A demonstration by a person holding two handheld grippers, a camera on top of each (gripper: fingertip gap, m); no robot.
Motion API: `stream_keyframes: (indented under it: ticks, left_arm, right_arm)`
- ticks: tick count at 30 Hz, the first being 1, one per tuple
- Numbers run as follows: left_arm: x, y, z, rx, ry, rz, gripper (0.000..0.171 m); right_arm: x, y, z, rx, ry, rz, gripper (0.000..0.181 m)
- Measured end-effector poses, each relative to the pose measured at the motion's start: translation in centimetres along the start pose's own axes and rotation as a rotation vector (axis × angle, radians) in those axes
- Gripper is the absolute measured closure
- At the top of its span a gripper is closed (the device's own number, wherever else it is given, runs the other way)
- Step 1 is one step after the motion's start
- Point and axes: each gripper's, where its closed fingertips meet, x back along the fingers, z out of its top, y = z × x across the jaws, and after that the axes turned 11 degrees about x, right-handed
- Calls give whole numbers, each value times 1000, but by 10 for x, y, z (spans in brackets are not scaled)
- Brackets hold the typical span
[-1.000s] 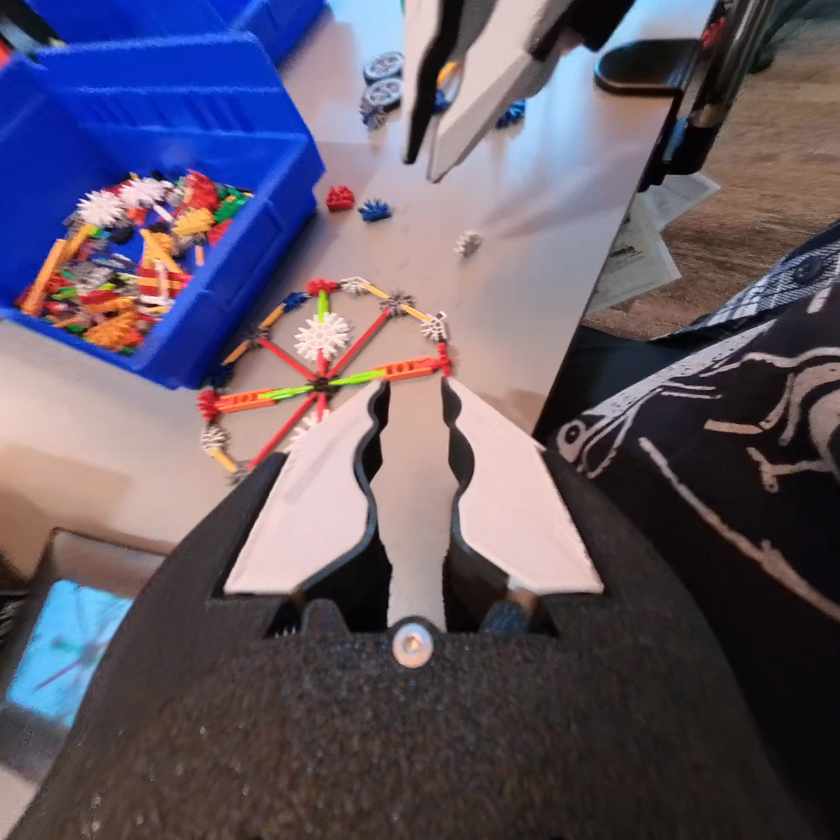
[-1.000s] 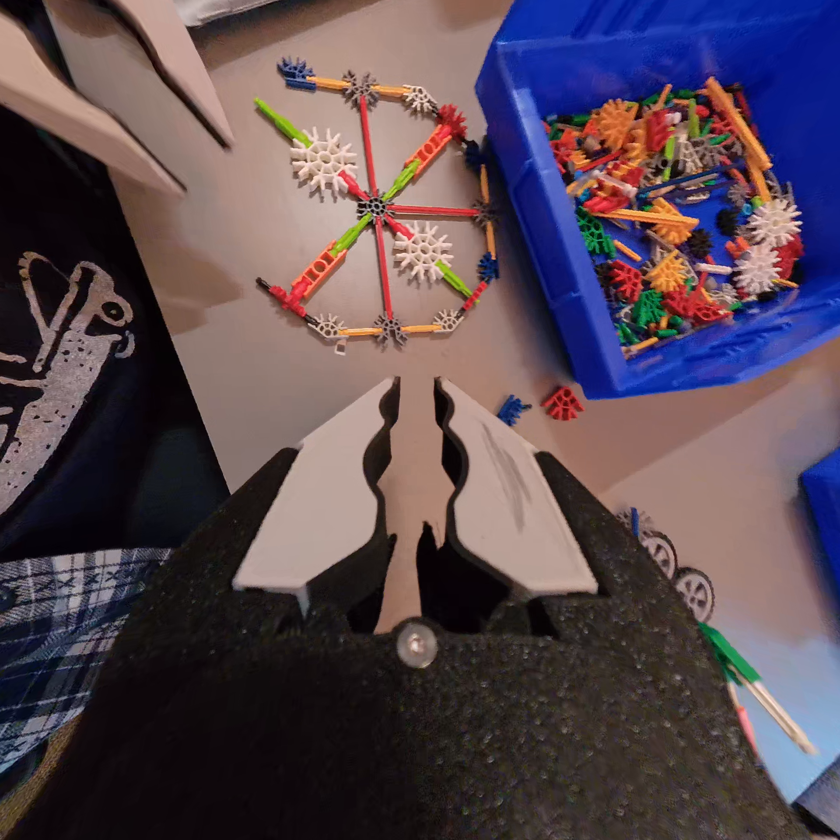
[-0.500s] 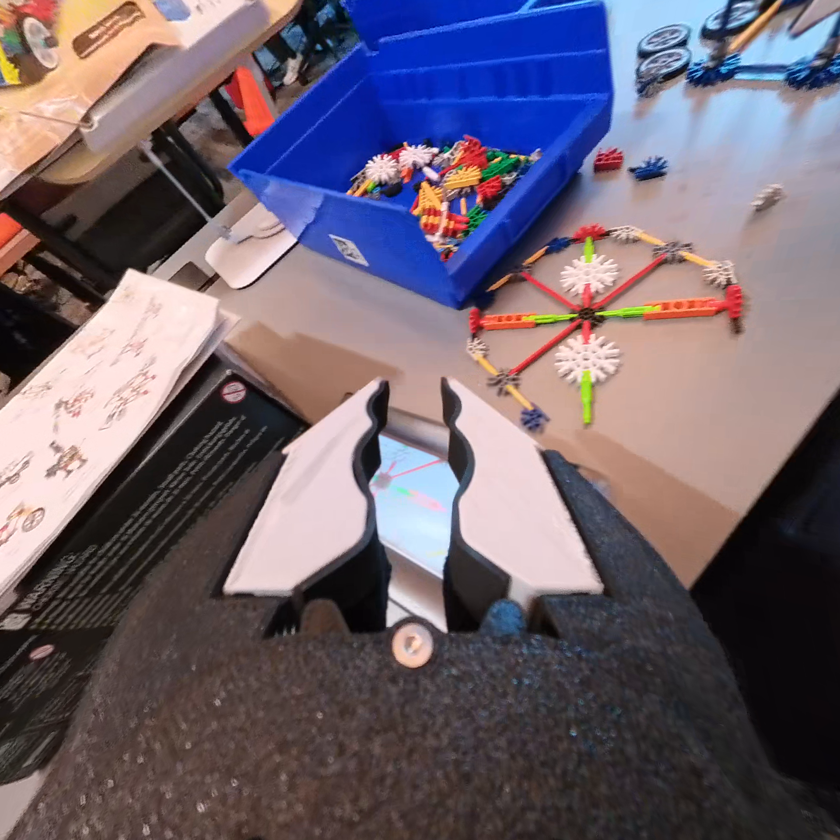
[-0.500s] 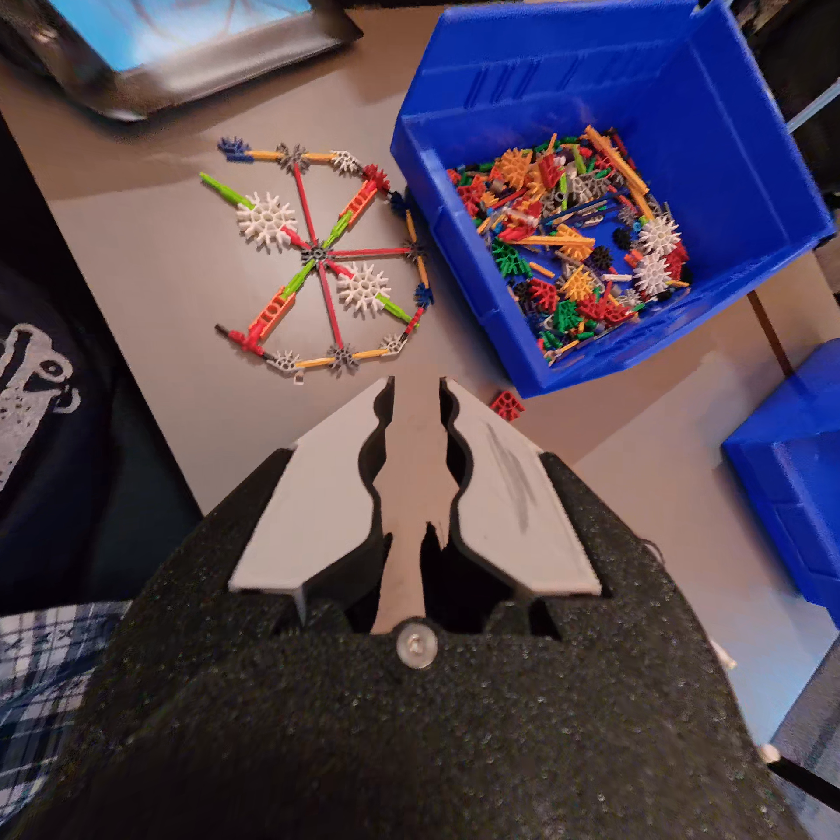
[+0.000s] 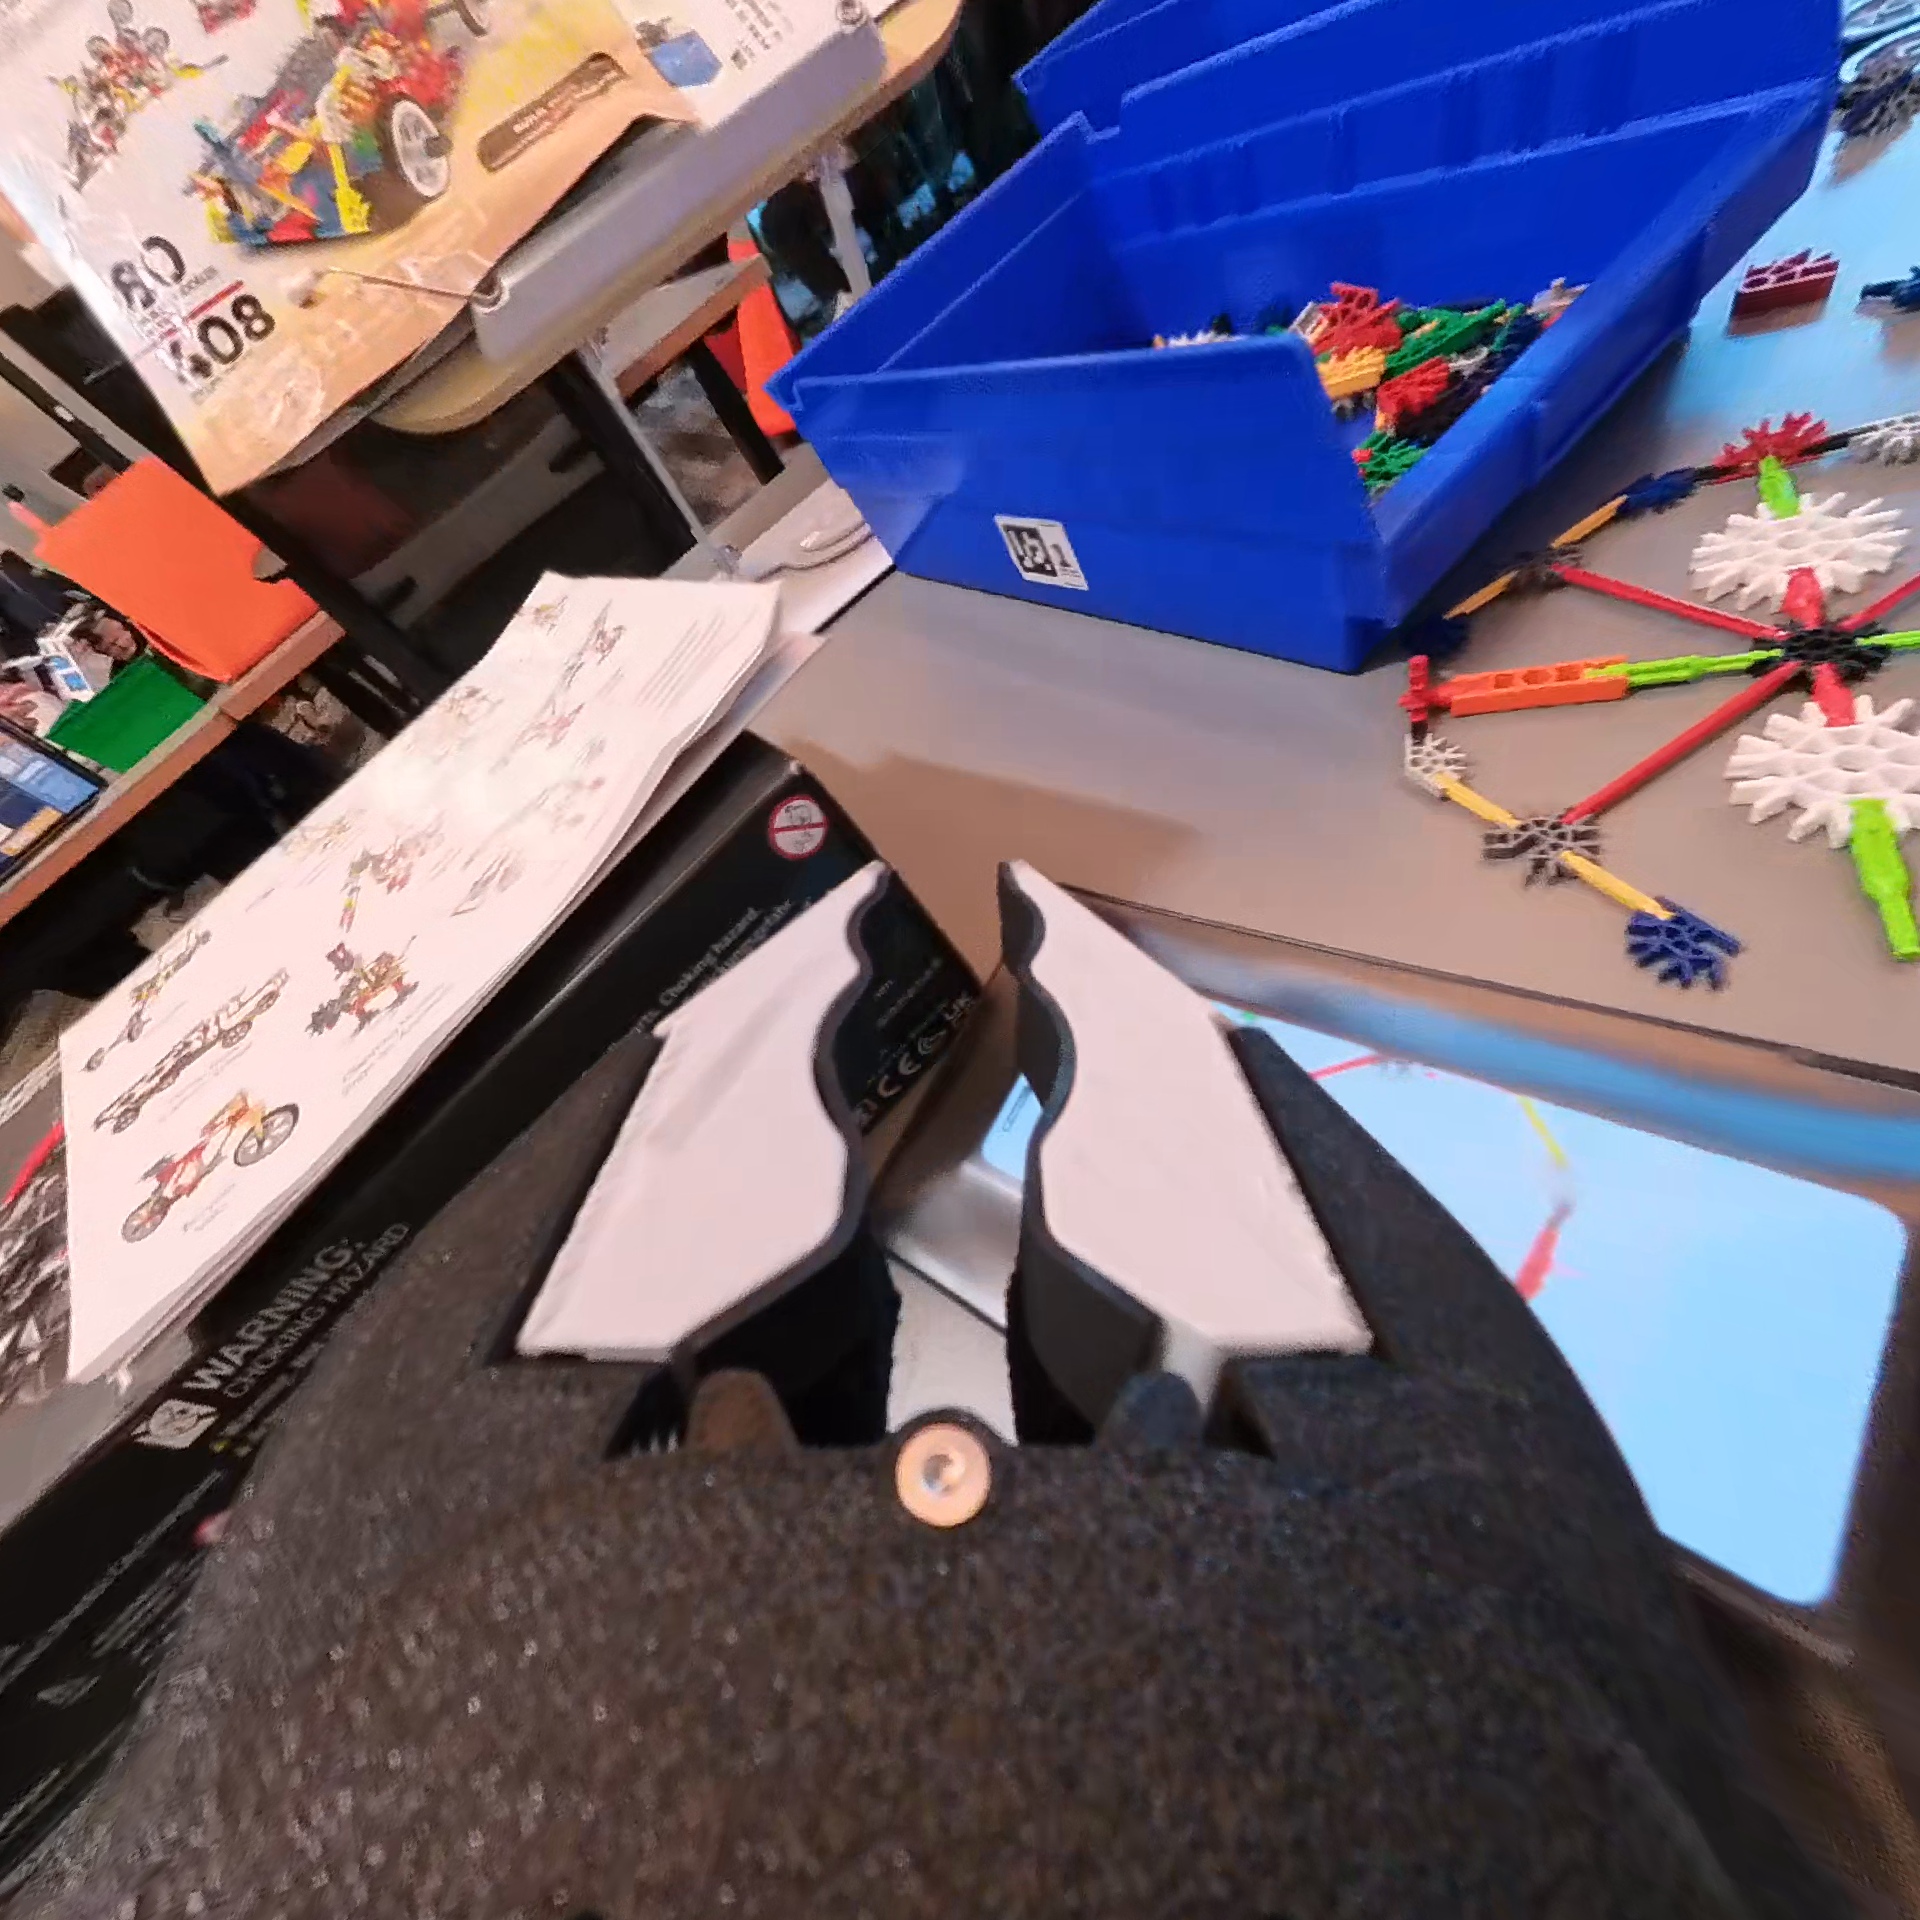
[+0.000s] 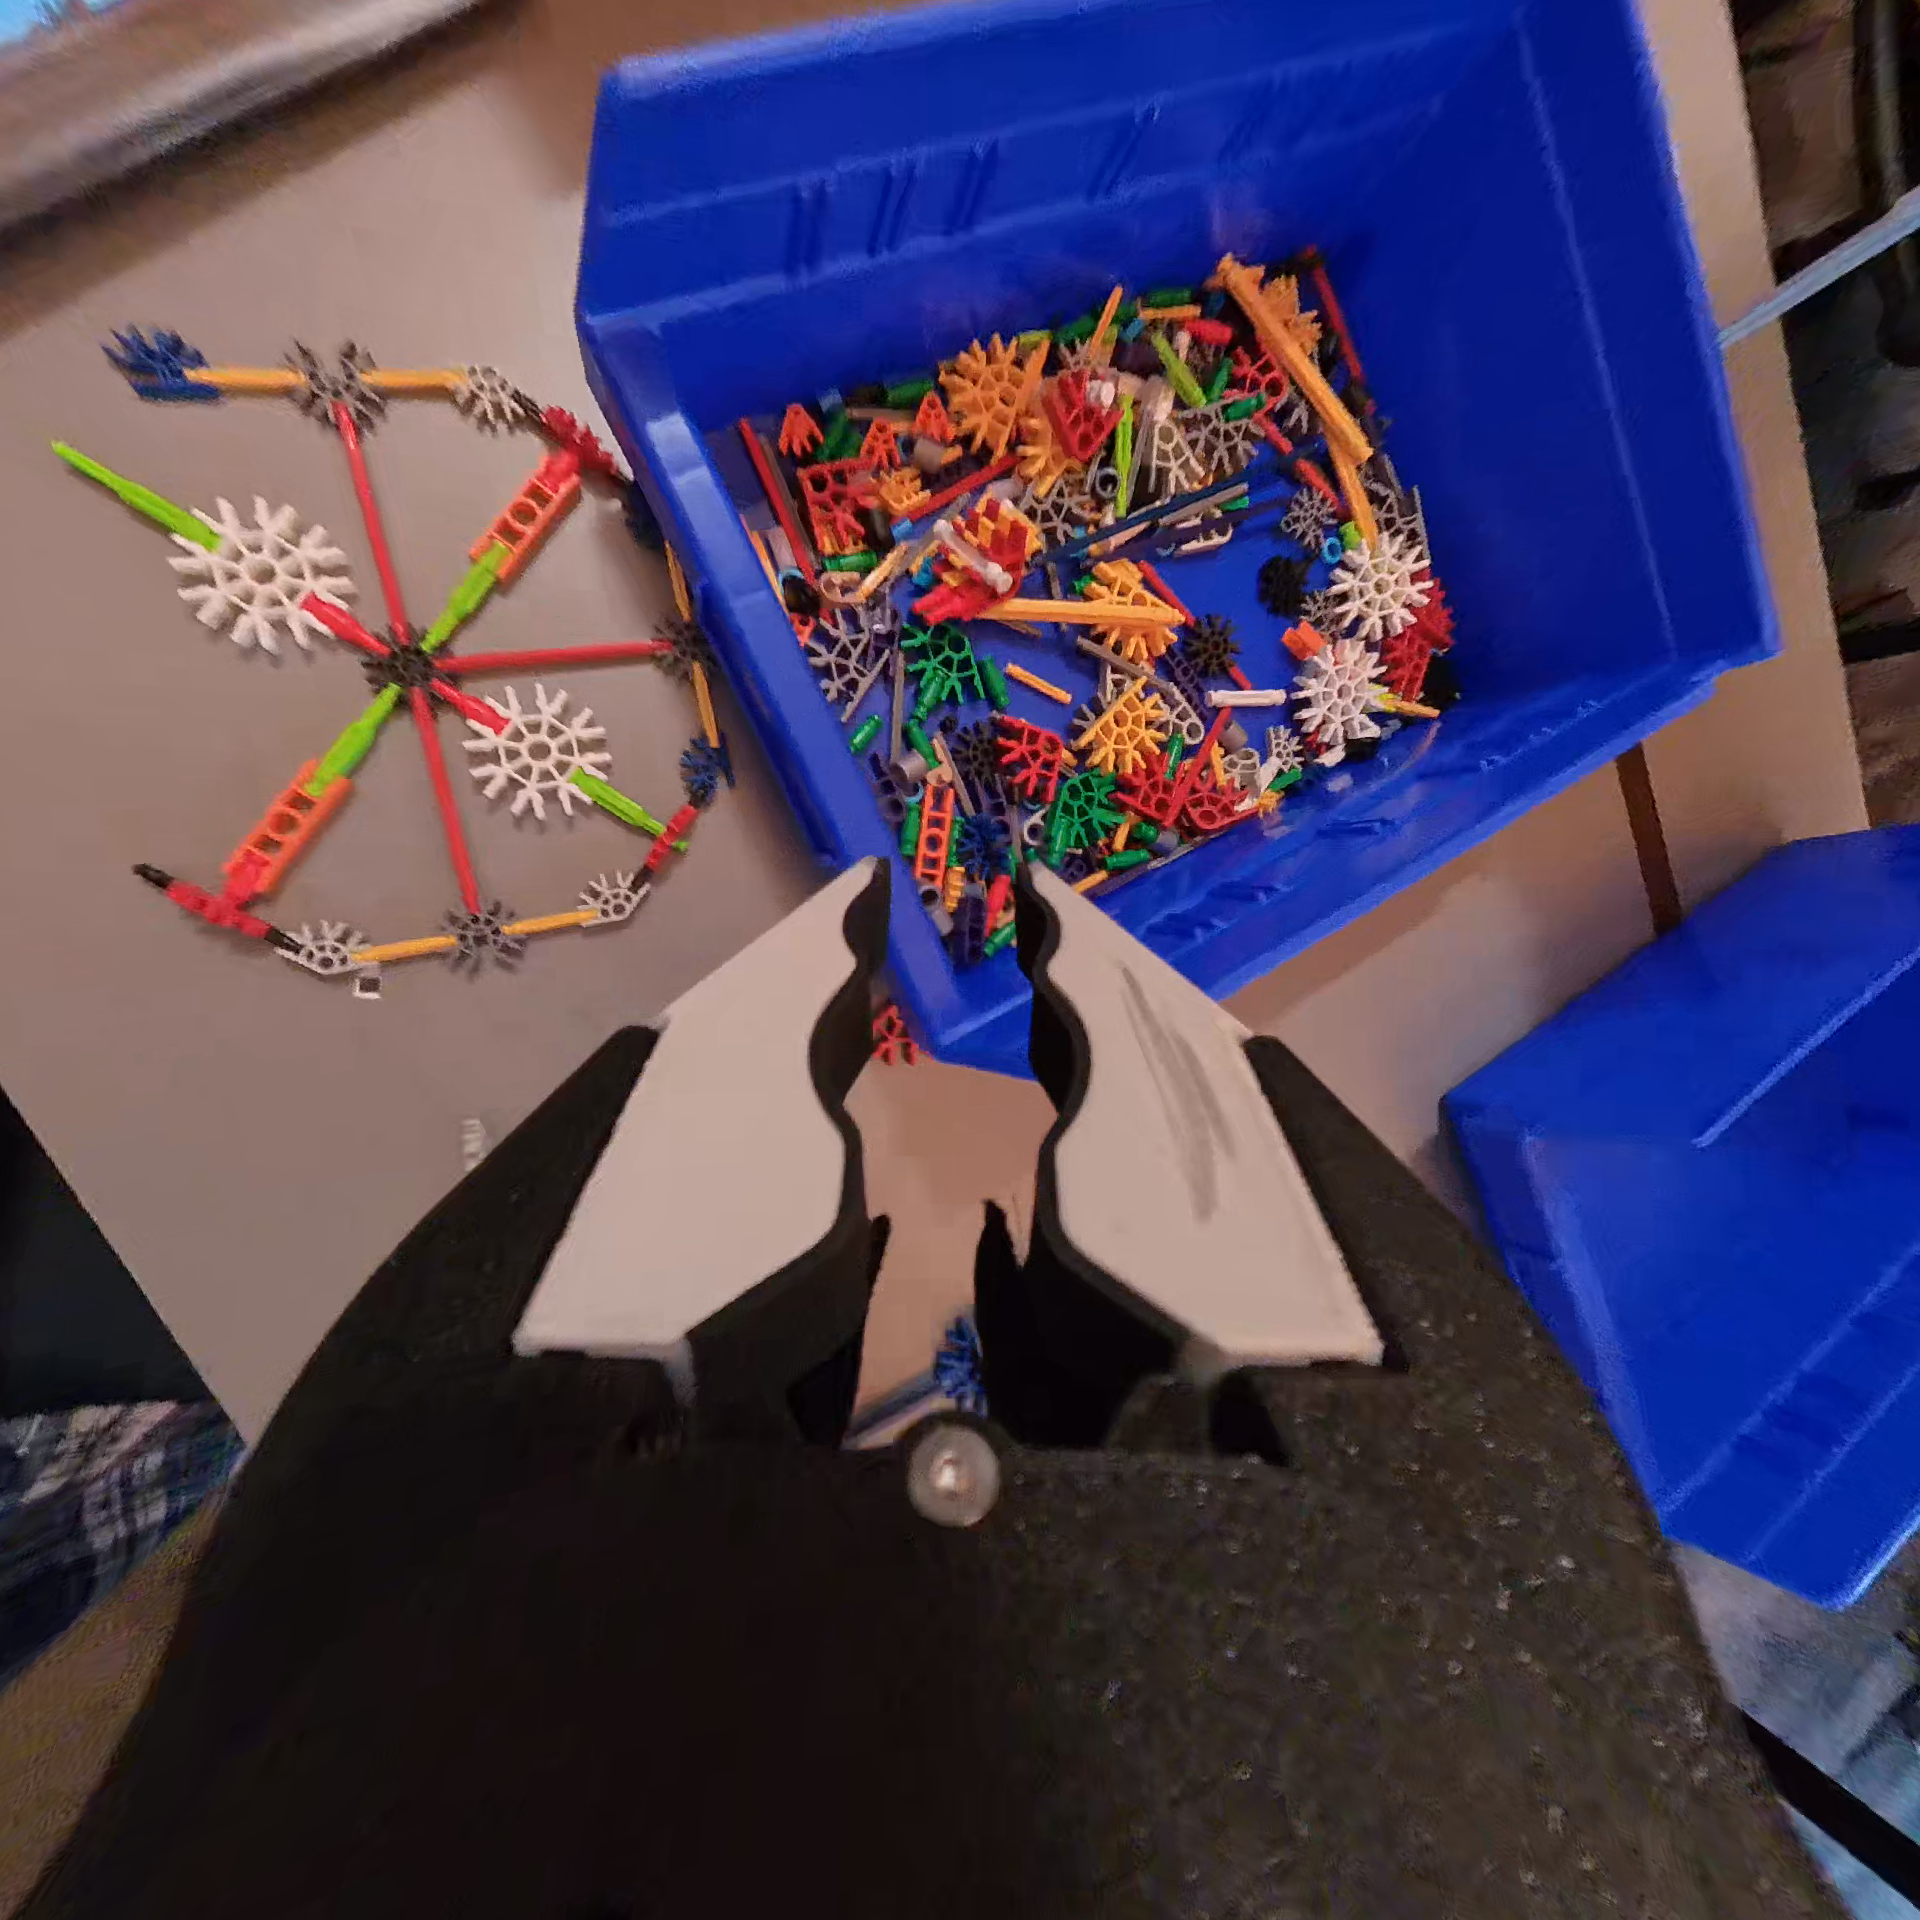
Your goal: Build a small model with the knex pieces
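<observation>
While left gripper (image 5: 943, 883) faces a tablet (image 5: 1621, 1278), right gripper (image 6: 951, 883) overlooks the bin (image 6: 1621, 436)

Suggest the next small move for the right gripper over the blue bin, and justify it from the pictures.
Probably lower the right gripper a little into the blue bin. Its jaws stand open and empty above the bin's near corner, right over the pile of loose construction pieces.

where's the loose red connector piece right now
In the right wrist view the red connector lies on the table just outside the near corner of the blue bin, partly hidden behind the right tool.
</observation>
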Motion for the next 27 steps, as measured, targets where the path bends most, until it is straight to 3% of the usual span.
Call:
stream_keyframes:
  ticks: [7,13,20,24,27]
  left_arm:
    - [-9,-9,-8,3,20,26,152]
    - [-10,-9,-1,51,61,2,154]
    - [-12,-12,-5,48,52,16,154]
    - [-13,-14,-7,63,52,5,154]
    - [-12,-14,-6,78,60,-4,156]
  right_arm:
    - [1,-25,-34,4,-142,91,159]
    - [-3,-7,-15,-35,-39,32,160]
    - [-53,15,-2,108,-172,189,163]
    - [-80,9,-18,222,-348,328,167]
    - [-90,29,-22,246,-421,287,168]
